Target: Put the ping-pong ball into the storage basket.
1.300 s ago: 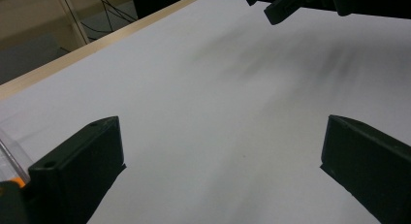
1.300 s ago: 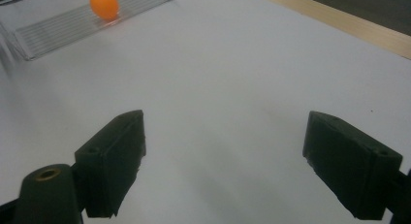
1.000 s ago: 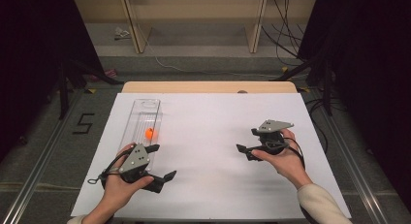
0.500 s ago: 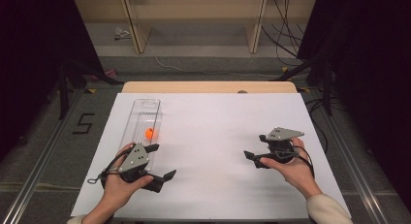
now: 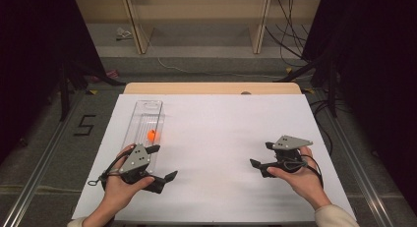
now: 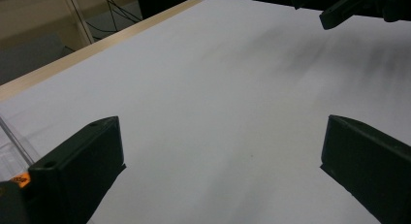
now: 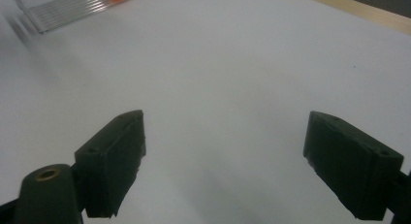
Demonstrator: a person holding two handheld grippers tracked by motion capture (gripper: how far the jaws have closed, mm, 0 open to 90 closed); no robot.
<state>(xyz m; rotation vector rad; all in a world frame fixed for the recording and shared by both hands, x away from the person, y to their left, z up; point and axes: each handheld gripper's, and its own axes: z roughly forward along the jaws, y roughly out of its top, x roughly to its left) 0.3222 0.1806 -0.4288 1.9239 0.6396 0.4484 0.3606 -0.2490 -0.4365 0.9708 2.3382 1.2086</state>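
Both tools rest spread and empty on the white worktop (image 5: 216, 138), probably poised before a reach. The clear tray (image 5: 145, 126) lies just ahead of the left tool (image 5: 164, 163), its orange ball (image 5: 153, 135) inside, well across from the right tool (image 5: 260, 156).

the left claw (image 6: 218, 156) has its two black jaws set wide apart over the bare white tabletop (image 6: 232, 88), holding nothing. at 1 o'clock the right claw (image 6: 339, 6) shows, dark and far off. at 9 o'clock sits a clear container edge (image 6: 12, 146).
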